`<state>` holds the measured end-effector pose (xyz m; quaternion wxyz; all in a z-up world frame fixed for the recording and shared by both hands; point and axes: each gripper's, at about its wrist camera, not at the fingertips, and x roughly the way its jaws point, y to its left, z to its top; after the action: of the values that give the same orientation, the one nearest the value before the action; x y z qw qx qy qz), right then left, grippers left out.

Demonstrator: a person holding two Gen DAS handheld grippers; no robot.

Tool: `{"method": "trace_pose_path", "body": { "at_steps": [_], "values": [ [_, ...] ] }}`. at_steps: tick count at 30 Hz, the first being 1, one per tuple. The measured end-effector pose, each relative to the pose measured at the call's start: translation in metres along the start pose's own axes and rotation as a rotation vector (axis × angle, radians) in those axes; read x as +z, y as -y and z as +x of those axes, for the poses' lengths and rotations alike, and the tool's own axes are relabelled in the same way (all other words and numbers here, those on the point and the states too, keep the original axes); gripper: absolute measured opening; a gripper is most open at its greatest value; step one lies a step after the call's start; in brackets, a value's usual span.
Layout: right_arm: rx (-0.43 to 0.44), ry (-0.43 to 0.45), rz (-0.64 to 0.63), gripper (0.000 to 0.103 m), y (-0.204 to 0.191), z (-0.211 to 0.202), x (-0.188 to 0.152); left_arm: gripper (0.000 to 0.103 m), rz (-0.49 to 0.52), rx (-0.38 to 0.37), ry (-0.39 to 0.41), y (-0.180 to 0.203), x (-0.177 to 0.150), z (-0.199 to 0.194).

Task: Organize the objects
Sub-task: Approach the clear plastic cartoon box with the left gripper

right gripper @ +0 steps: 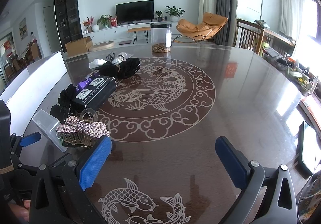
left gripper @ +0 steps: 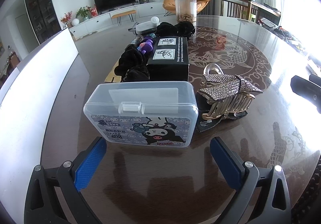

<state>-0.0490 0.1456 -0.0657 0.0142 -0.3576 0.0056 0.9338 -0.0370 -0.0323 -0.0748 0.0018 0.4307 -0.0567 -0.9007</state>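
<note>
A clear plastic case with a cartoon sticker lies on the dark table just ahead of my left gripper, which is open and holds nothing. To its right rests a rhinestone bow hair claw. Behind them stand a black box and black scrunchies, with a purple toy beyond. In the right wrist view my right gripper is open and empty over the table, with the hair claw and case at its left, and the black box farther back.
A clear jar with a black lid stands at the far table edge. A white board leans along the left side. A phone-like device lies at the right edge. More clutter sits at the far right.
</note>
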Motion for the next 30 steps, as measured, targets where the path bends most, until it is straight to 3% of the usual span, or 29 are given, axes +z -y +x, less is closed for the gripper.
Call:
{"method": "trace_pose_path", "body": {
  "at_steps": [30],
  "values": [
    [0.001,-0.002,-0.002,0.103,-0.0024,0.0015,-0.0026,0.103,0.0,0.0,0.0,0.0002,0.0,-0.0005]
  ]
}}
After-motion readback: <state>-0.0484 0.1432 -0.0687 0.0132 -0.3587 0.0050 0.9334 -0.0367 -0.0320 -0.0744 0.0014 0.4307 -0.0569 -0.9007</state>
